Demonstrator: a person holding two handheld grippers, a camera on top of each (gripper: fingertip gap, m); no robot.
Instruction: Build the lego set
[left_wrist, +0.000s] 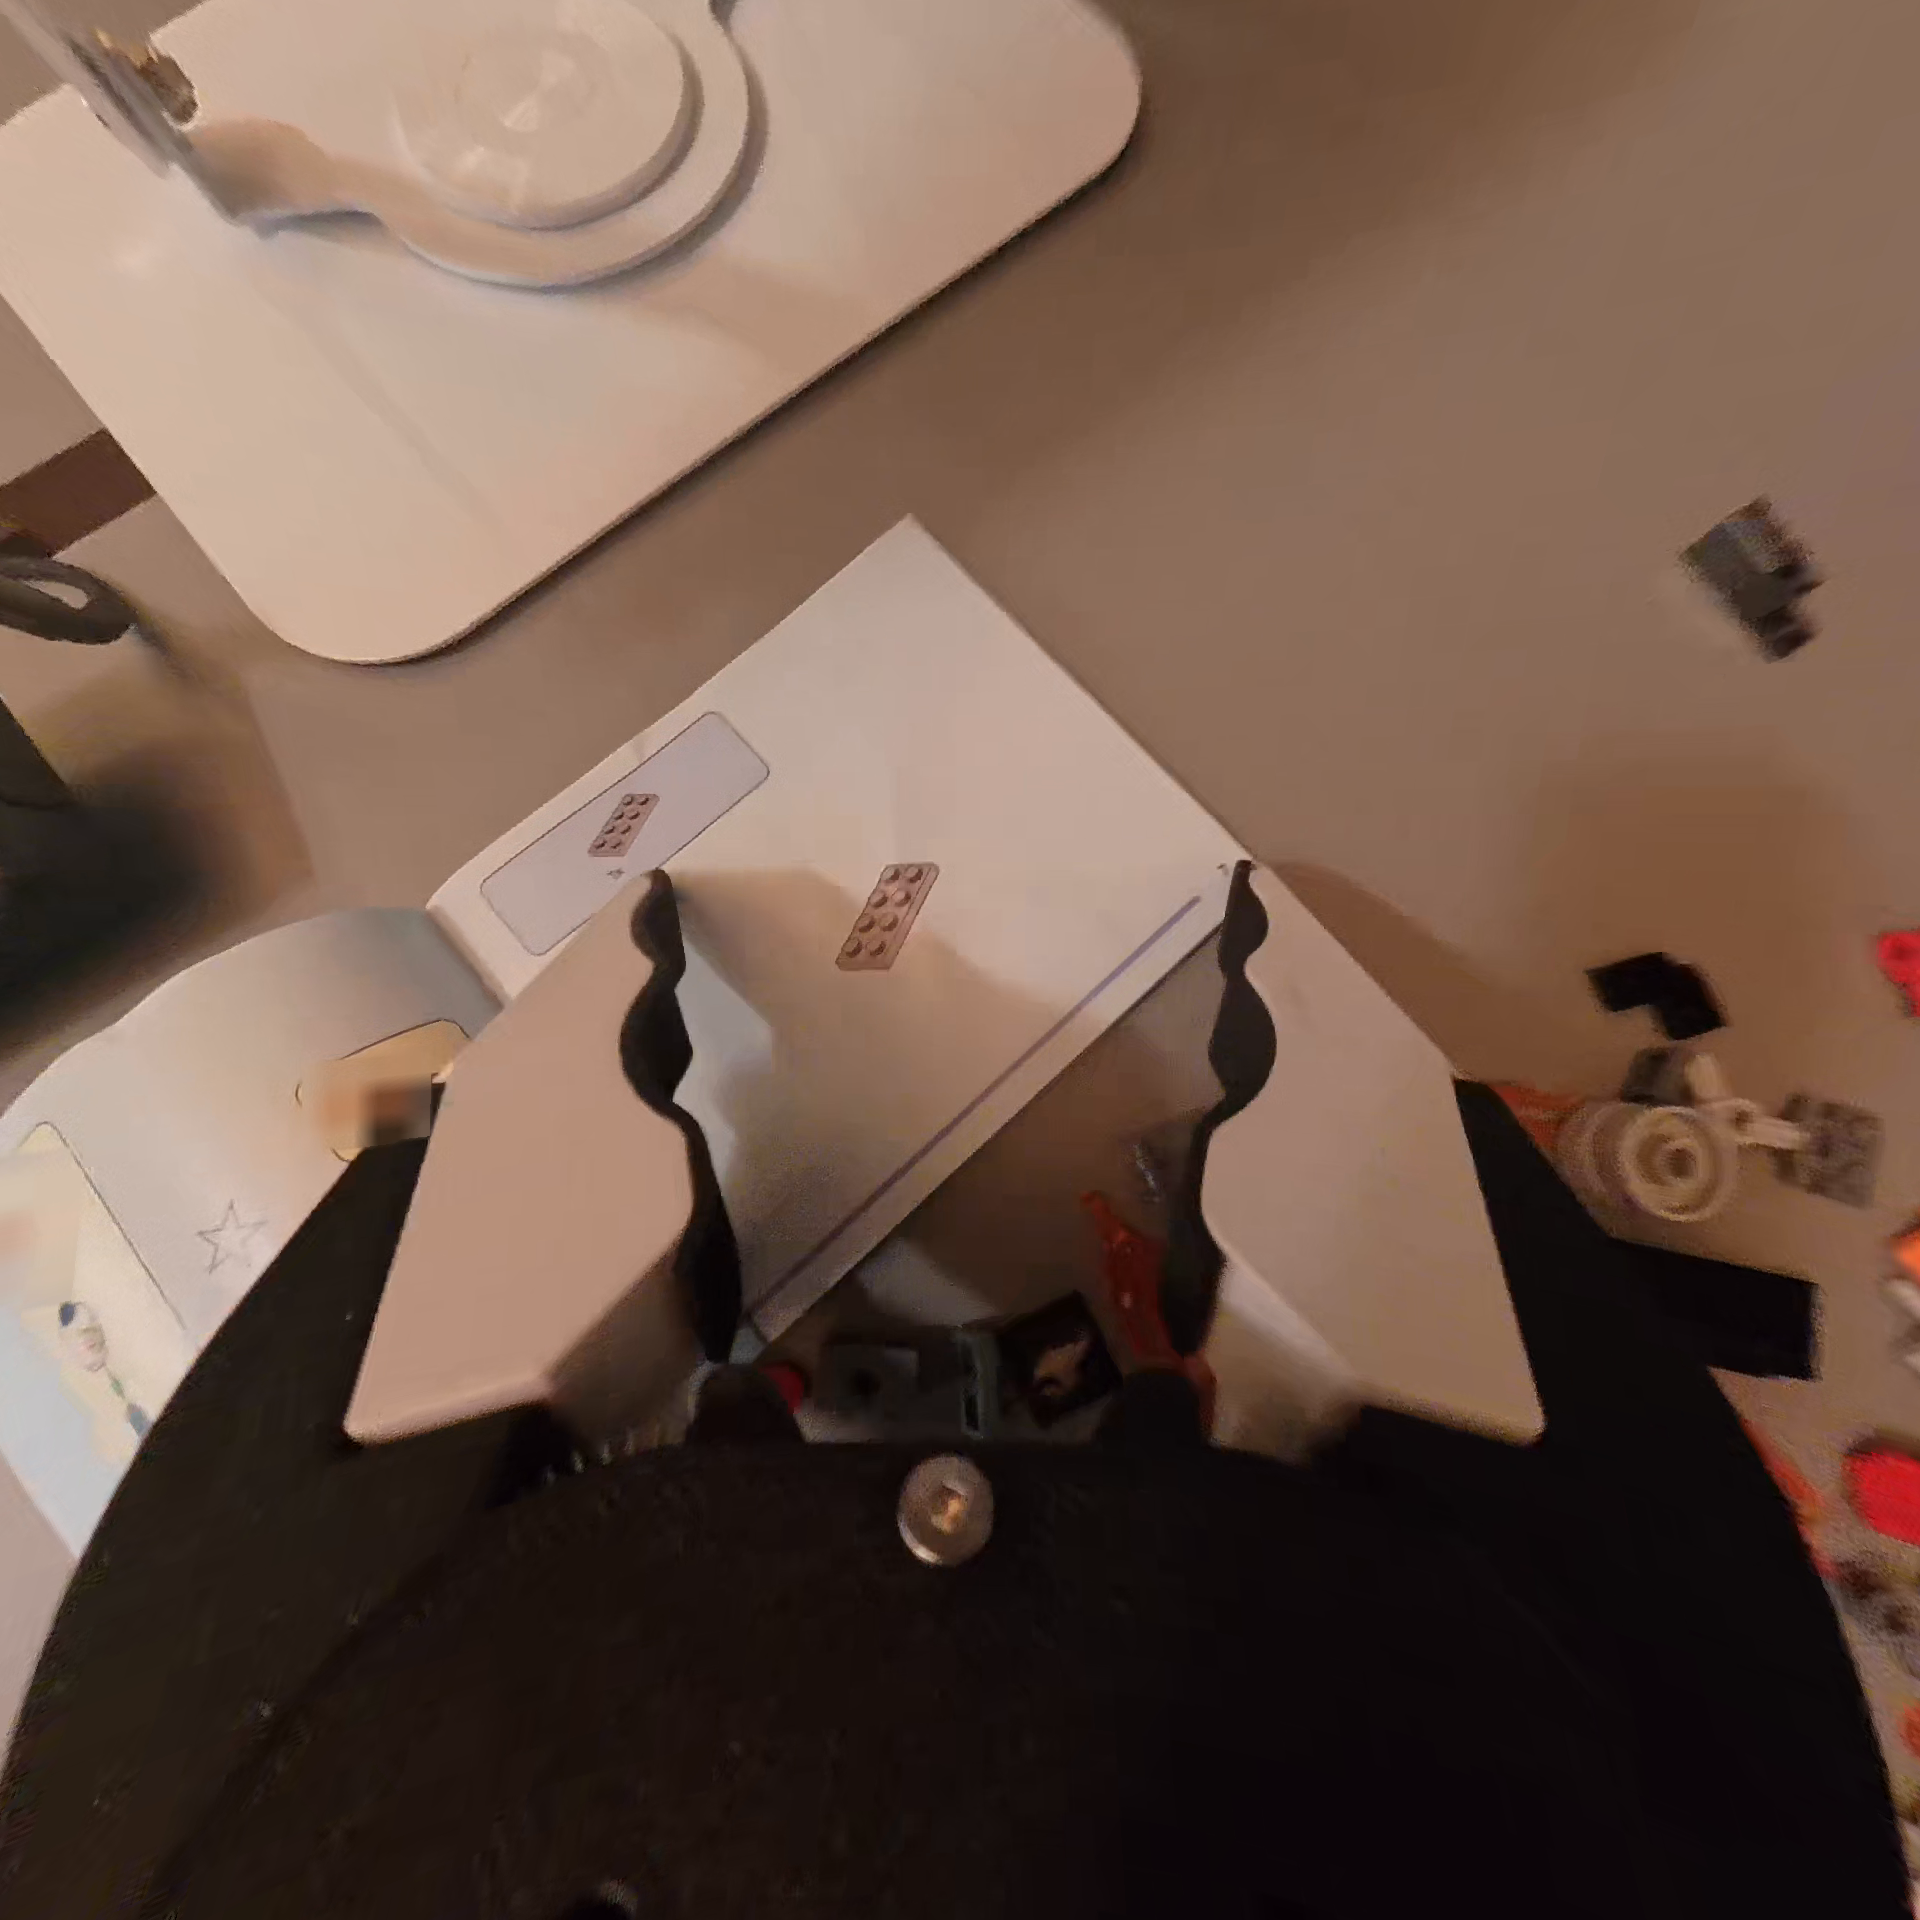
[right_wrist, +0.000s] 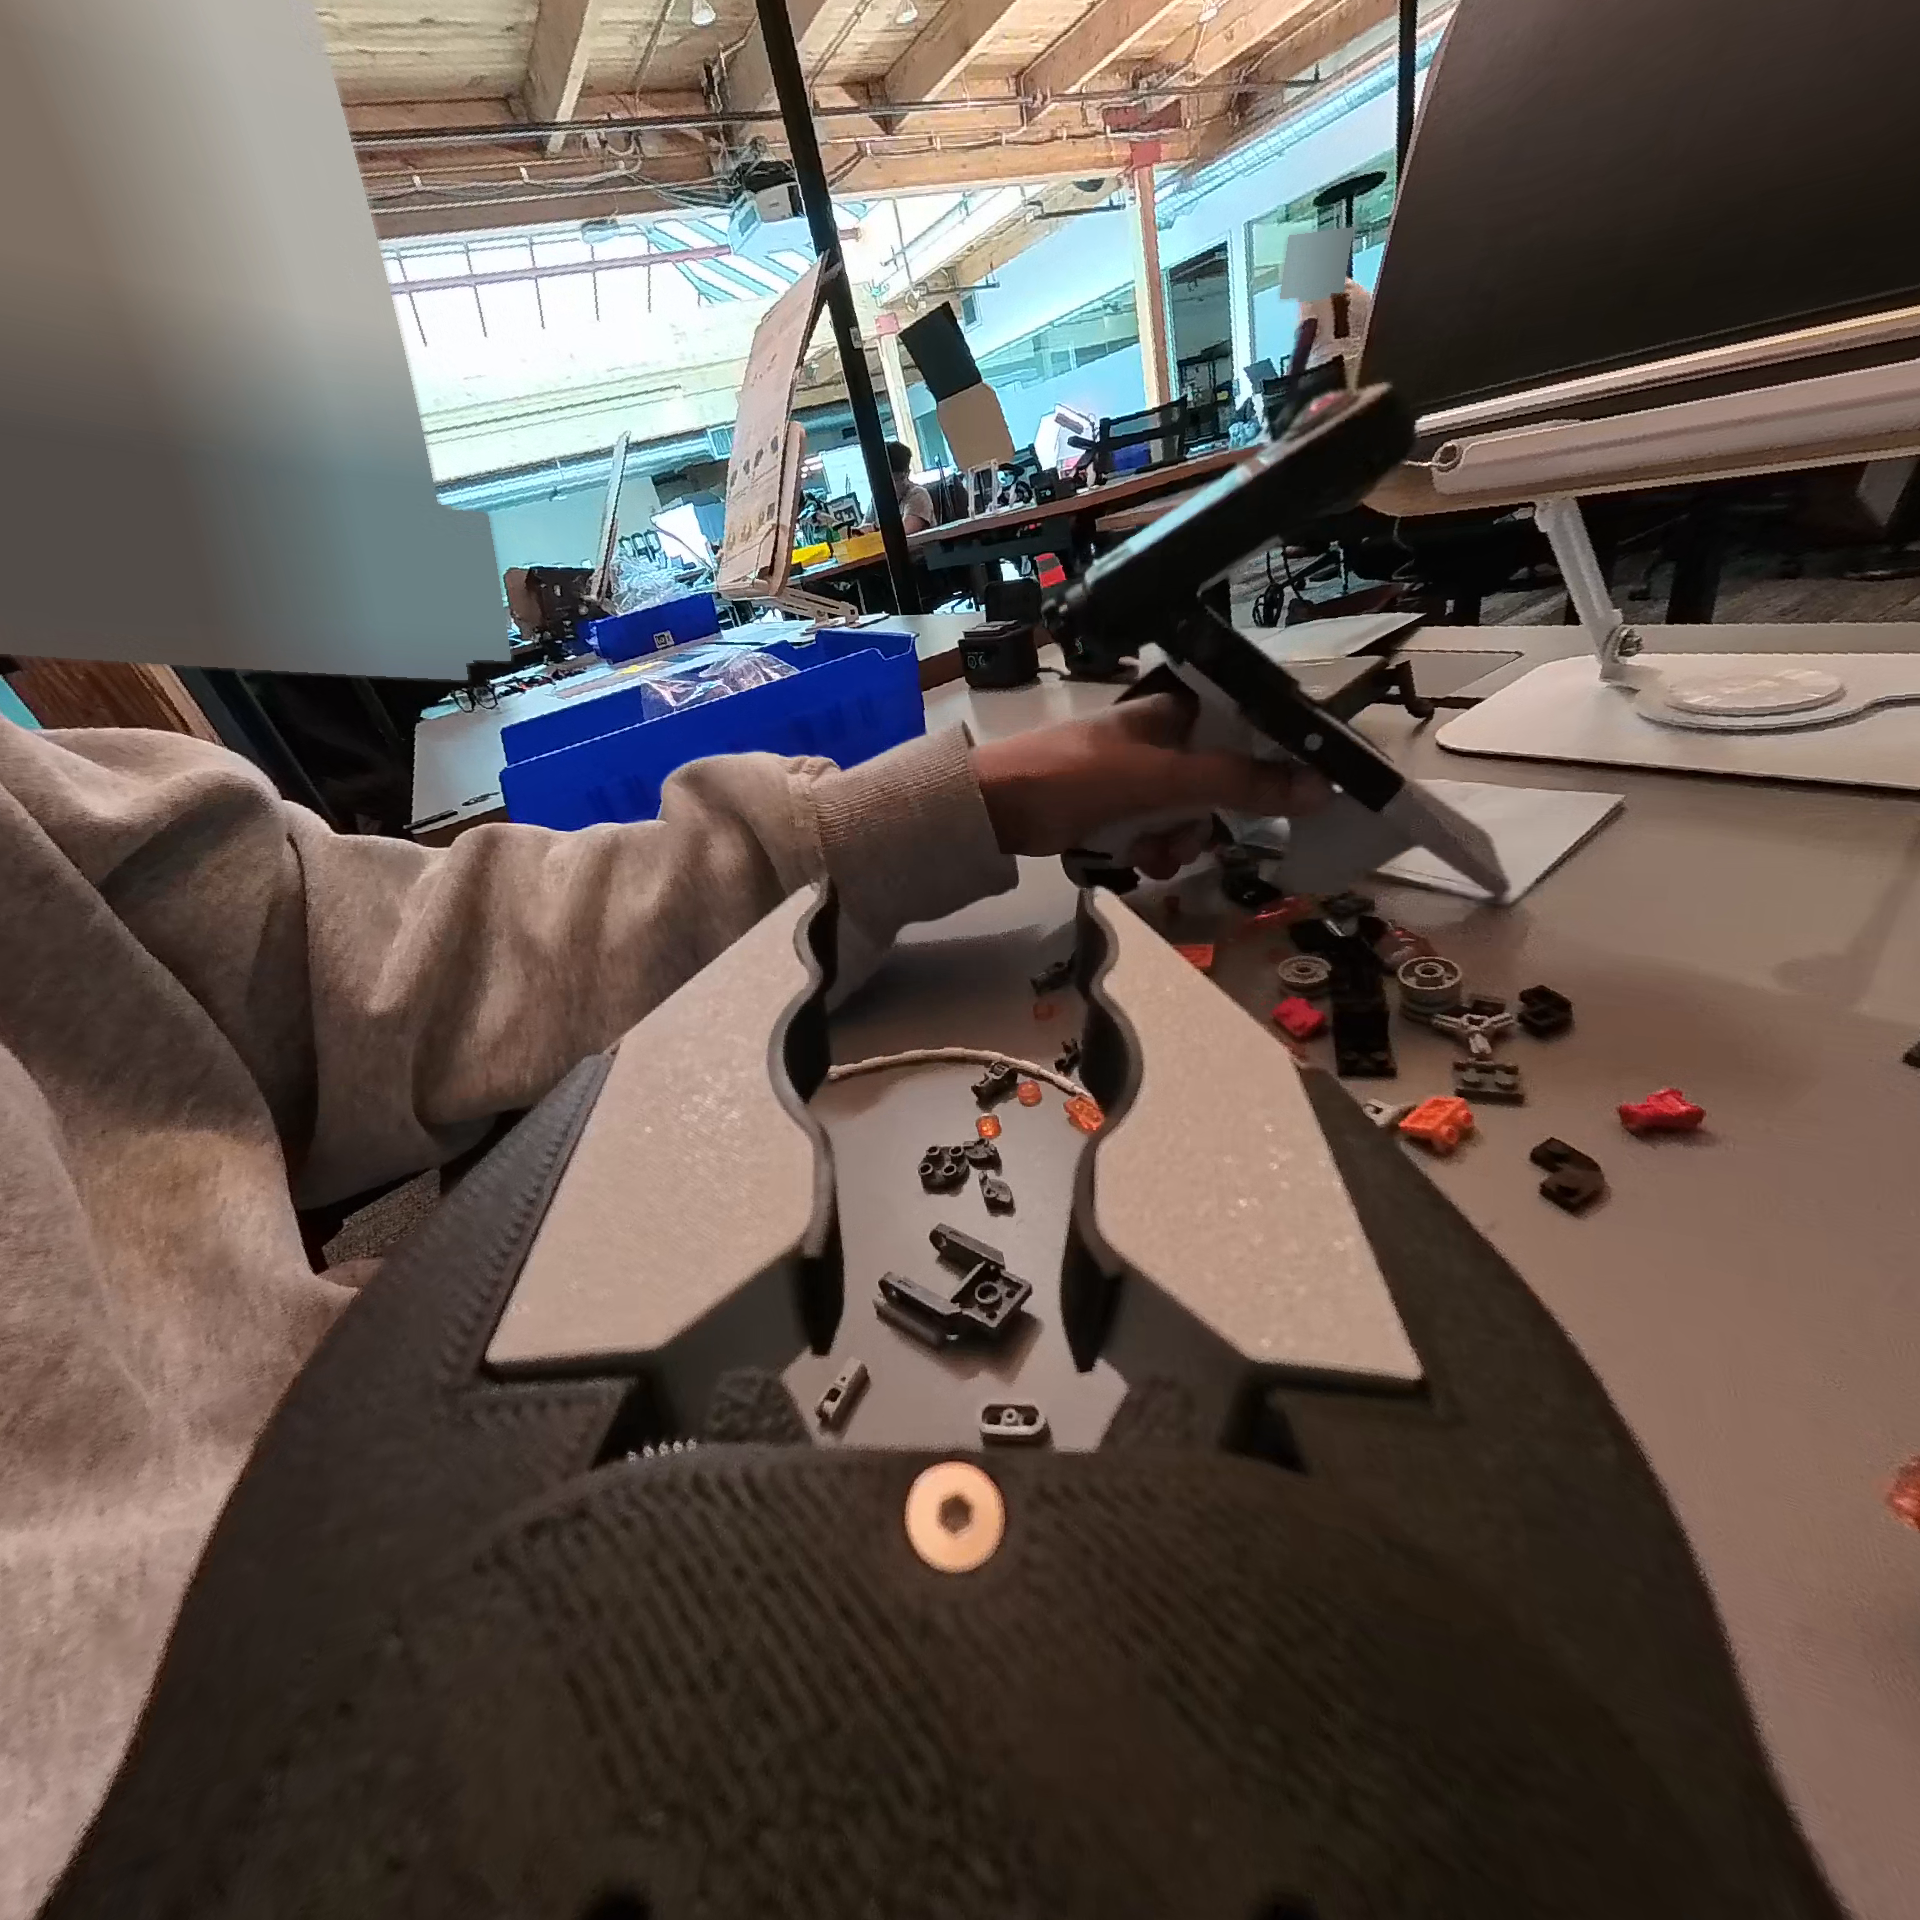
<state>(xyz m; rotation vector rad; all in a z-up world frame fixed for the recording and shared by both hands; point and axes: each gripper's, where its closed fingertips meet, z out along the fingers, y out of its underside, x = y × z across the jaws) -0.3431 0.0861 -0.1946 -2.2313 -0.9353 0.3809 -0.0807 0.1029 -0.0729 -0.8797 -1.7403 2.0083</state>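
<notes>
1. Left wrist view looks down past the left gripper (left_wrist: 951, 894), its jaws spread wide and empty over the open white instruction booklet (left_wrist: 935, 727), which lies in mid-frame on the grey-brown table (left_wrist: 1455, 364).
2. Only this view shows the booklet's printed brick drawings; blurred loose pieces lie at the right edge, and a white flat monitor base (left_wrist: 520, 364) fills the upper left.
3. Right wrist view shows the right gripper (right_wrist: 951, 914) parted with nothing between its fingers, above small black lego pieces (right_wrist: 961, 1288) at frame centre.
4. Farther off, red, orange and grey lego parts (right_wrist: 1444, 1029) lie scattered at the right.
5. Only here appear the person's grey sleeve (right_wrist: 416, 935), blue plastic bins (right_wrist: 717, 717) and the office with wooden ceiling beams.
</notes>
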